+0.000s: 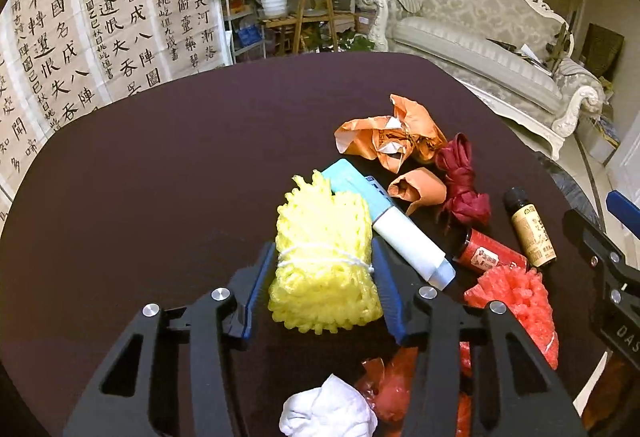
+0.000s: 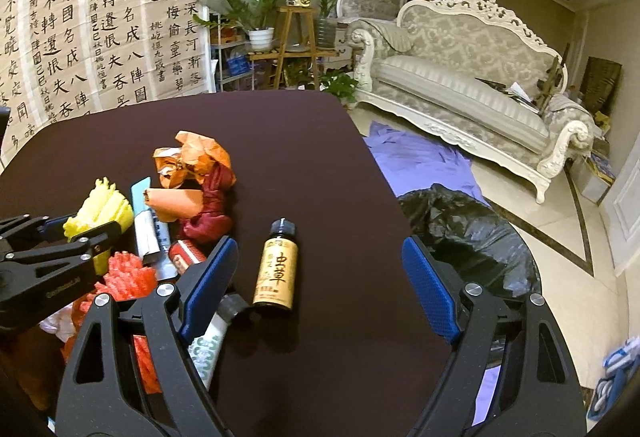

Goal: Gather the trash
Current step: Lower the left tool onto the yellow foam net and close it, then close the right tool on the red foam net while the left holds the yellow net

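A yellow foam fruit net tied with white string (image 1: 323,269) lies between blue pads, against a pale blue and white tube (image 1: 394,225). Crumpled orange paper (image 1: 394,135), a knotted dark red ribbon (image 1: 460,181), a red foam net (image 1: 516,301) and a brown labelled bottle (image 2: 278,269) lie nearby.

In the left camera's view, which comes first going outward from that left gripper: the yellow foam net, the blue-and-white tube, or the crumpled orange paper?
1. Yellow foam net: right between the jaws of the left gripper, which are closed on it.
2. Blue-and-white tube: just beyond and to the right, lying against the net.
3. Orange paper: farthest, further out on the table, to the right.
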Demonstrator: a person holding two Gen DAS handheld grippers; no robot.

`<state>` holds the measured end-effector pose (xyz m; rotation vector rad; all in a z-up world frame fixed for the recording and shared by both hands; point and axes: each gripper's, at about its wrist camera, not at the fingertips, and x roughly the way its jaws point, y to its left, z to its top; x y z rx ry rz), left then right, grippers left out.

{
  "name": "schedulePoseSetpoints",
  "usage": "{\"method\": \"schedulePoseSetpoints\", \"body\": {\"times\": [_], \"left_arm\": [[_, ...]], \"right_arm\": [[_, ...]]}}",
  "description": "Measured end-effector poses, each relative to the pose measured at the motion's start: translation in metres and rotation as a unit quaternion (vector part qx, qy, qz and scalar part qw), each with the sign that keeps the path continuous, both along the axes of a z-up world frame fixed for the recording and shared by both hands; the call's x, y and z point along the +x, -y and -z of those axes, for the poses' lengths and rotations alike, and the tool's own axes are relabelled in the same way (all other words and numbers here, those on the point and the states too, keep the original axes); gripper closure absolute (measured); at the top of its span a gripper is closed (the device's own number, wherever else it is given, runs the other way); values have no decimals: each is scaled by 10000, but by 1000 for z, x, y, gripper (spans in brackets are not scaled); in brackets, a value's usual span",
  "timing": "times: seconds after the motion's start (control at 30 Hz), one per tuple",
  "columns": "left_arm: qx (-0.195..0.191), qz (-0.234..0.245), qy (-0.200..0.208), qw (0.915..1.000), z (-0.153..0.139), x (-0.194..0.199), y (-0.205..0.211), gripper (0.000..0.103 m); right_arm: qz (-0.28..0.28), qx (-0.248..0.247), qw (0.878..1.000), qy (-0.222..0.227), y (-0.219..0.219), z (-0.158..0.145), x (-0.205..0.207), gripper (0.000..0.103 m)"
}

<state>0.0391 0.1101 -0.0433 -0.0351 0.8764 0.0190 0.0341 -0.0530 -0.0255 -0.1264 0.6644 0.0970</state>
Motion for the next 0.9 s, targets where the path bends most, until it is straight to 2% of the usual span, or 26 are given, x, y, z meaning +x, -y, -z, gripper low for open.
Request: {"method": "schedulePoseSetpoints", "body": {"times": [0.37, 0.73, 0.9], "left_arm": [[55, -164, 200, 9997, -12, -10, -9, 58], [95, -462, 483, 9977, -32, -39, -31, 58], [80, -615, 538, 9966, -34, -52, -42, 58]], "right_arm": [[-41, -6, 10000, -64, 0, 4, -7, 21], [-228, -36, 9997, -18, -13, 6, -19, 21], [-369, 71, 9993, -42, -20, 2, -26, 26]]}}
